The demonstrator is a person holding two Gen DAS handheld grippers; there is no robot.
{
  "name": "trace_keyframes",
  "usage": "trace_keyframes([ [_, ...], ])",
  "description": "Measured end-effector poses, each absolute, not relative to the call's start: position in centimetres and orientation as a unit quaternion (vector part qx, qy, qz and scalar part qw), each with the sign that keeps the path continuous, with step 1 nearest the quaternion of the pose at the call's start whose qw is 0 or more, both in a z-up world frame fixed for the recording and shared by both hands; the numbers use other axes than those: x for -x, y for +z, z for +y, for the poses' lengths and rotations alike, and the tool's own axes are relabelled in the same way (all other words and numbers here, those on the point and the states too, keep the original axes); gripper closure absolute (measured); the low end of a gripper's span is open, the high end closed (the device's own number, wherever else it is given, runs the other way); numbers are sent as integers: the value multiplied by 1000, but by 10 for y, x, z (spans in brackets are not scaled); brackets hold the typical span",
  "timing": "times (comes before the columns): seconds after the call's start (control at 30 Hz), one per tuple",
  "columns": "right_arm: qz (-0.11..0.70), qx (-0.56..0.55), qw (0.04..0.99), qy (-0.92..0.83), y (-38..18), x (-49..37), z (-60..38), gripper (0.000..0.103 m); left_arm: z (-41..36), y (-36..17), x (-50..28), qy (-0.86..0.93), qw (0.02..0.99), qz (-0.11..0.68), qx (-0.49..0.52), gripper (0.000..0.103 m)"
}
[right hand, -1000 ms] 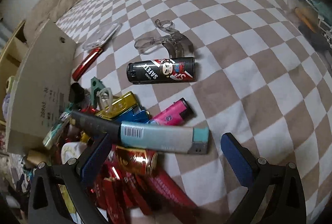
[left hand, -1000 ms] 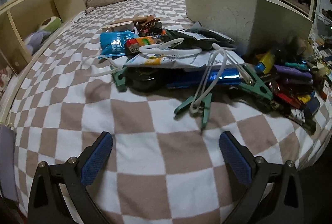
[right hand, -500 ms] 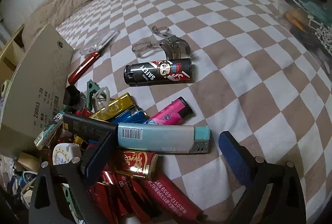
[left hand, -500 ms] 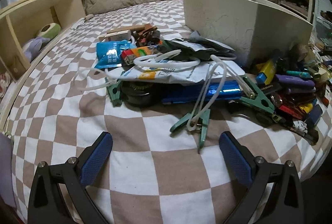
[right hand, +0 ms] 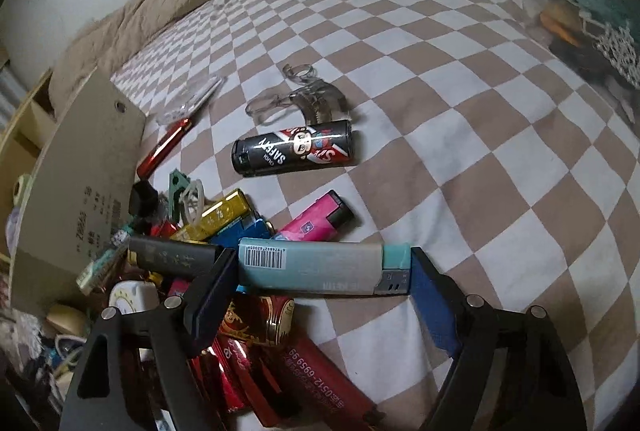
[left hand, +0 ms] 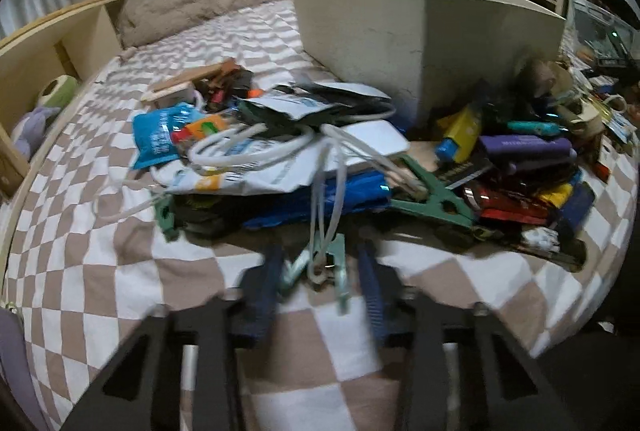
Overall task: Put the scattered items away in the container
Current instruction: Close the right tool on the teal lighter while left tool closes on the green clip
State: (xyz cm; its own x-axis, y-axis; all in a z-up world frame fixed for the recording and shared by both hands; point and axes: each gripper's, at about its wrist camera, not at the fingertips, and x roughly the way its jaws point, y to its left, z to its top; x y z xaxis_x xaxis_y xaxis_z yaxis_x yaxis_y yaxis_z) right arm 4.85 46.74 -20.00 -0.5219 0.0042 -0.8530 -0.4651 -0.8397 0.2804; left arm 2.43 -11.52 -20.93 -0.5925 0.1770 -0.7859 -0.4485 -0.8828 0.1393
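Observation:
Scattered items lie on a checked bedspread beside a cream box (left hand: pixel 420 31), whose wall also shows in the right wrist view (right hand: pixel 80 171). My left gripper (left hand: pixel 320 283) is blurred and shut on a small green clip (left hand: pixel 338 259) that has a white cable loop (left hand: pixel 324 215) threaded through it. My right gripper (right hand: pixel 324 263) is closing lengthwise on a long pale blue lighter (right hand: pixel 312 265). Its pads meet both ends of the lighter, which still rests on a heap of red and gold lighters (right hand: pixel 256 319).
A black can-shaped lighter (right hand: pixel 294 147), a pink lighter (right hand: pixel 316 219), a clear clip (right hand: pixel 304 103) and a red pen (right hand: pixel 164 149) lie apart on the bedspread. A blue packet (left hand: pixel 156 139), a bigger green clamp (left hand: pixel 436 199) and a wooden shelf (left hand: pixel 40 51) show on the left.
My left gripper moved forward to the green clip and its wide jaws closed around it. My right gripper's jaws narrowed from wide open onto the ends of the pale blue lighter.

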Motion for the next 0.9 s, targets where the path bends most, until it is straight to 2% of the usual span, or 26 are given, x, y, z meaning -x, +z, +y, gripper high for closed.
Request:
trace_keyframes([
  [0.23,251,474,118,836,-197,-52,473,20,-112,-205,-32,873,161,173,426,73],
  [0.53,295,454,105,834,-188,-75,489,20,-131,-197,-35,884,113,152,428,73],
  [0.9,279,467,57,837,-176,-110,473,20,-147,-177,-49,890,83,125,431,73],
])
